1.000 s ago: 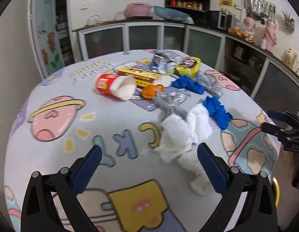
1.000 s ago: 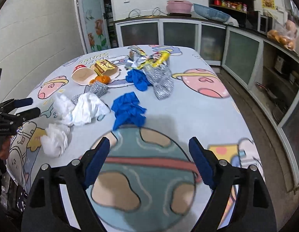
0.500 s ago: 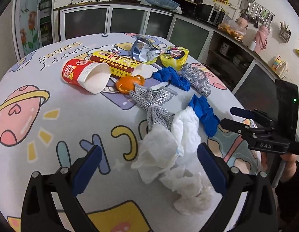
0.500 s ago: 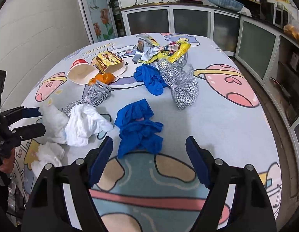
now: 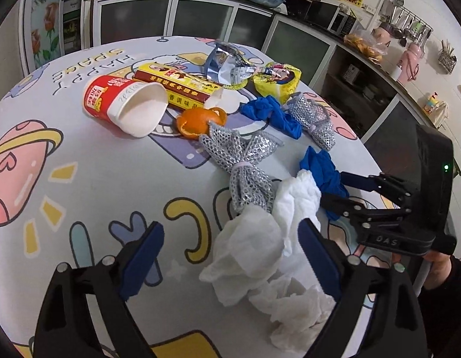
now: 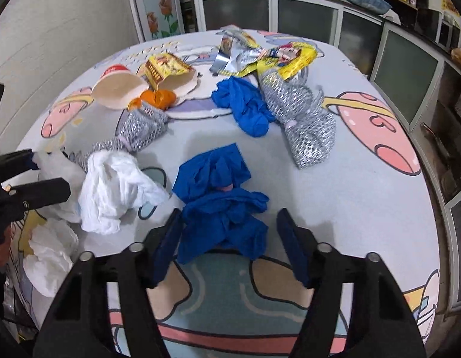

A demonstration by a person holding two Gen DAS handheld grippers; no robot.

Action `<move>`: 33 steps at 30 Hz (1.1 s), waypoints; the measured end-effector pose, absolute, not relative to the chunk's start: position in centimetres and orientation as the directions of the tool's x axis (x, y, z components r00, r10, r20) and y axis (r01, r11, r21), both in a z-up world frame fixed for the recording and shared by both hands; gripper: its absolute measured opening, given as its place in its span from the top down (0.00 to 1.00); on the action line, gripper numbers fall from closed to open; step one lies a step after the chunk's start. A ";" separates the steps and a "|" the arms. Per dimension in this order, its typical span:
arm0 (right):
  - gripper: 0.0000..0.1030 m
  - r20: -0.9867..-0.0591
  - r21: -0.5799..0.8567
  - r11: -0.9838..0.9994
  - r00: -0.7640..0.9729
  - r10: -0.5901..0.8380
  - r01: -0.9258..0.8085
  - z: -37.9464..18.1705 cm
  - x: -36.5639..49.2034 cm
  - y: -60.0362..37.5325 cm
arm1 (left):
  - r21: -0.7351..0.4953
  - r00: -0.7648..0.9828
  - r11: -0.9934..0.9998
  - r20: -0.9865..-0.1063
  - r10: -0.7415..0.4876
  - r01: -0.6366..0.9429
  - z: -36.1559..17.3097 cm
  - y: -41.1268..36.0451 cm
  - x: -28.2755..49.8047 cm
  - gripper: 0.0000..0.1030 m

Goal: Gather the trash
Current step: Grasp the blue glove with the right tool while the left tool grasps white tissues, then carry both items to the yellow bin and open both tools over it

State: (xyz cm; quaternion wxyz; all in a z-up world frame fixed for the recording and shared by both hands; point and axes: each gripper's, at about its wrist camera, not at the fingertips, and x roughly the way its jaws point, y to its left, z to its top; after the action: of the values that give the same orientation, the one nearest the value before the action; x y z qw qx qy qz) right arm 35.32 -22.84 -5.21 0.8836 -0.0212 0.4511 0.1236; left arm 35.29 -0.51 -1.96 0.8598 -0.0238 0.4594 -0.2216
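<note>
Through the left wrist camera, your left gripper (image 5: 230, 256) hangs over the crumpled white tissue (image 5: 254, 253) near the table's near edge. Its jaws are closing, wide apart, the tissue between them but not yet pinched; the right pad looks to brush the paper, though contact is hard to judge. Lower the pads until they straddle the thickest wad, so you lift the whole clump rather than tear off a loose flap. The silver mesh scourer (image 5: 245, 167) lies touching the tissue's far side; keep it out of the bite. Beyond lie a red paper cup (image 5: 123, 101) on its side, an orange peel (image 5: 197, 120) and a yellow carton (image 5: 176, 85) with Chinese print I cannot read reliably. The tablecloth (image 5: 81, 161) reads "HAPPY SPACE", and your right gripper (image 5: 347, 191) carries the letters "DAS".

Through the right wrist camera, the right gripper is closing around the crumpled blue glove (image 6: 221, 208), which sits between spread pads, apparently still ungripped. Sink a little so the pads catch the bunched middle, not a trailing finger. A second blue glove (image 6: 245, 107) lies farther off beside another scourer (image 6: 302, 119) and a yellow snack wrapper (image 6: 290, 59); its print is too small to read.
</note>
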 end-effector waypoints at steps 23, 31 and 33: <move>0.94 -0.712 0.183 0.954 0.637 0.295 -0.237 -1.4 31.7 -24.8 | -0.377 0.535 0.855 -0.668 -0.517 0.355 2.4 4.5 32.7 0.91; 0.94 -0.656 0.231 0.948 0.685 0.317 -0.217 1.3 27.4 -27.2 | -0.351 0.605 0.870 -0.625 -0.493 0.346 5.5 6.7 29.3 0.91; 0.94 -0.656 0.235 0.951 0.689 0.307 -0.200 1.4 26.1 -27.9 | -0.337 0.605 0.870 -0.626 -0.493 0.360 5.6 6.2 28.5 0.91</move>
State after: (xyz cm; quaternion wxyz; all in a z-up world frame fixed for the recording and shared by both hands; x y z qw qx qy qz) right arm 26.15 -27.94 1.36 0.9161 0.0725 0.3692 0.1382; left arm 28.48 6.20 5.64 0.8915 -0.0884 0.3745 -0.2391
